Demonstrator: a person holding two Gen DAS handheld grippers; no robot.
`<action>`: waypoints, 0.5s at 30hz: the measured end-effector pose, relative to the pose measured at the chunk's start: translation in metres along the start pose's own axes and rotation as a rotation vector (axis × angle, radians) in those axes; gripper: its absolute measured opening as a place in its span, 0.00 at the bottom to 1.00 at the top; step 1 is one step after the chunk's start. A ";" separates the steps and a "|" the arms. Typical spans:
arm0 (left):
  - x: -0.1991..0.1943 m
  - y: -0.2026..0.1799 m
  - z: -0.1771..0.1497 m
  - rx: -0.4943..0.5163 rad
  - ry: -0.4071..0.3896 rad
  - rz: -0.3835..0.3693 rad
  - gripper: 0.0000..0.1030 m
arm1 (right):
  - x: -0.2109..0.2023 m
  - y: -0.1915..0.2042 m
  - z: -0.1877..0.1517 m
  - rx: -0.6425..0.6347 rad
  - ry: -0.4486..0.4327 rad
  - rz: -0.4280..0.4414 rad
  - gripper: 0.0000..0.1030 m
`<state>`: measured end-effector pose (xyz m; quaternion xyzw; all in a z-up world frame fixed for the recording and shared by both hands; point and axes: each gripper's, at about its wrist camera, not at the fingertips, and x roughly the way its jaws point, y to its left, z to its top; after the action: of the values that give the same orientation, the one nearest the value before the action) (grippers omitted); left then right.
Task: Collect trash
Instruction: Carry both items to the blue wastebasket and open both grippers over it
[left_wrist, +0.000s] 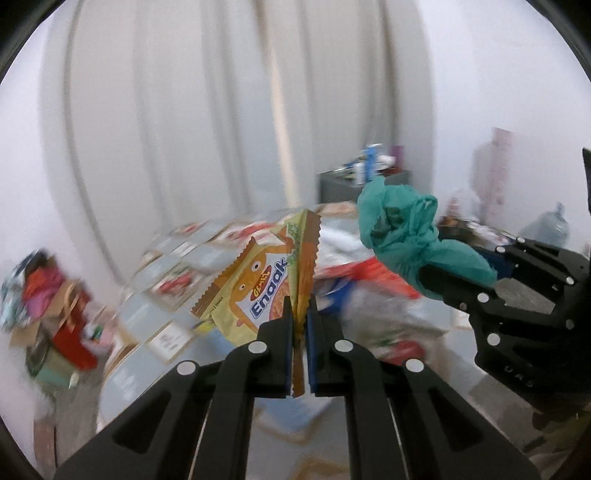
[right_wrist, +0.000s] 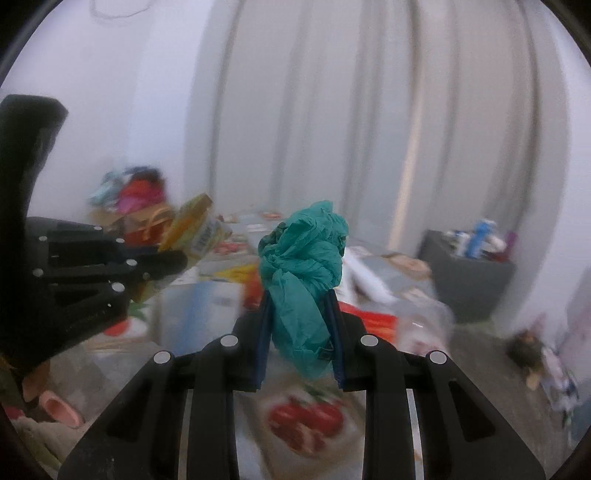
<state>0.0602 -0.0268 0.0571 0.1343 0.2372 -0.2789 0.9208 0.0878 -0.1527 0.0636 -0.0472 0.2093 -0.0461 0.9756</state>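
Two grippers are hanging above a cluttered table (left_wrist: 155, 314) whose covering is printed with grey squares and red fruit pictures; loose wrappers and packets are lying blurred across it. Pale curtains (left_wrist: 221, 110) are falling in long folds behind the table, and white walls are closing the room on either side. A dark grey cabinet (right_wrist: 469, 280) is standing near the far corner with bottles and cans (right_wrist: 476, 236) on top, while a heap of bright clothes and bags (left_wrist: 44, 288) is sitting on the floor by the opposite wall. A large water bottle (left_wrist: 552, 225) is showing faintly beyond the table.

The left gripper (left_wrist: 301, 321) is pinching a flat snack wrapper (left_wrist: 266, 280) by its zigzag-cut seam, jaws closed tight on it, and the wrapper is standing upright above the table. It is yellow-green and orange, with a cartoon face and a blue word reading "Enaak" under a smaller red word too blurred to read.

The right gripper (right_wrist: 299, 325) is clamping a crumpled teal plastic bag (right_wrist: 303, 266) between its blue pads (right_wrist: 262, 332); the wad is bulging up and out past the fingertips, held clear of the table beside the wrapper.
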 end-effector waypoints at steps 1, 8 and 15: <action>0.001 -0.014 0.007 0.028 -0.010 -0.026 0.06 | -0.009 -0.016 -0.005 0.026 -0.003 -0.039 0.25; 0.021 -0.108 0.049 0.169 -0.034 -0.217 0.06 | -0.051 -0.098 -0.042 0.151 -0.005 -0.243 0.25; 0.081 -0.221 0.088 0.314 0.031 -0.418 0.06 | -0.063 -0.183 -0.093 0.326 0.069 -0.428 0.25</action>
<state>0.0239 -0.2752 0.0649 0.2278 0.2279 -0.4945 0.8072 -0.0205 -0.3344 0.0254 0.0689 0.2174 -0.2861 0.9307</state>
